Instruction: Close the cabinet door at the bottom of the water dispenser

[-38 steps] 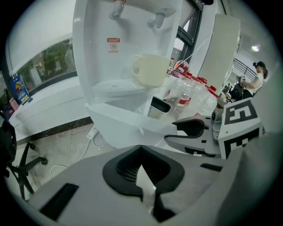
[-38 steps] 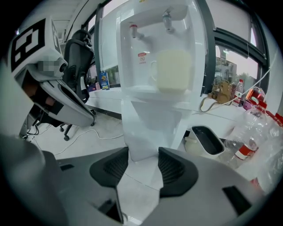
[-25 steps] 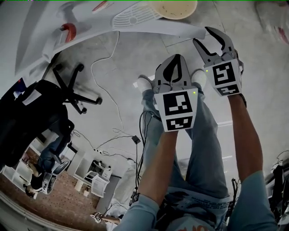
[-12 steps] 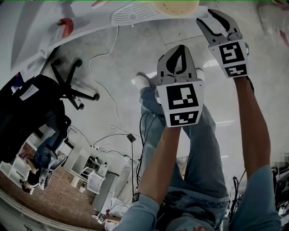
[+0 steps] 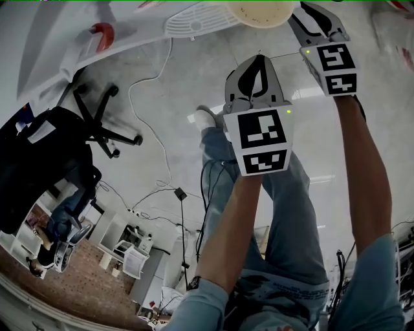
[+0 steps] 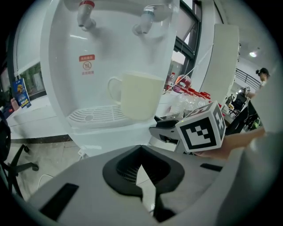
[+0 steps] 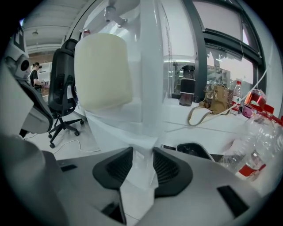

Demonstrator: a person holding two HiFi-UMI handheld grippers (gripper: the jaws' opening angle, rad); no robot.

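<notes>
The left gripper [image 5: 258, 61], nearest under the head camera, has its jaws brought together tip to tip with nothing in them. Its marker cube [image 5: 262, 139] carries black-and-white square patterns and no letters. The right gripper [image 7: 142, 152], beside it and a little further out, has jaws standing part open that have just been closing. A white upright edge [image 7: 141, 176] of the tall white plastic water dispenser [image 6: 62, 84] shows in the gap, and the ribbed black pads [image 7: 170, 167] do not press on it. Whether that edge belongs to the cabinet door I cannot tell. The dispenser stands upright, long axis vertical, with its recessed front turned toward the left gripper's camera. Its lower front [image 6: 110, 143] begins just under the slotted white drip tray [image 6: 95, 115] and drops behind the gripper's body, so the door itself cannot be made out there. A cream ceramic mug [image 6: 135, 95] stands on the tray, handle to the left, below a red-capped tap [image 6: 86, 13] and a pale second tap [image 6: 146, 22]. On the back wall of the recess a small red label [image 6: 87, 66] has a red bar over a round sign, its characters too small to read. Further off are clear plastic bottles with red caps [image 6: 194, 99] and a black office chair [image 7: 66, 88].
</notes>
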